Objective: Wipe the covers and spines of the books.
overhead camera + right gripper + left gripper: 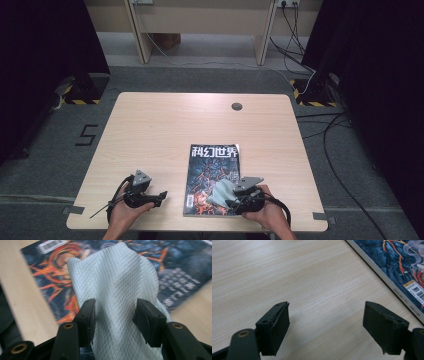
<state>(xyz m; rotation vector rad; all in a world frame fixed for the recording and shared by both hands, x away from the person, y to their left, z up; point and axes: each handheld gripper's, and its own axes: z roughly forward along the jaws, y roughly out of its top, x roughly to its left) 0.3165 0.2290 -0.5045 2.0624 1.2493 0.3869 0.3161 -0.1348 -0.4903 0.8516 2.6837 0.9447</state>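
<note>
A magazine with a dark blue and orange cover lies flat on the near middle of the wooden table. My right gripper is over its lower right corner, shut on a pale grey textured cloth that drapes onto the cover. In the right gripper view the cloth runs between the two jaws of that gripper and spreads over the magazine. My left gripper rests low on the bare table left of the magazine, open with nothing between its fingers; the magazine's spine edge lies to its upper right.
A round cable grommet sits near the table's far edge. Black curtains stand on both sides, and cables trail over the grey floor to the right. The table's near edge runs just under both hands.
</note>
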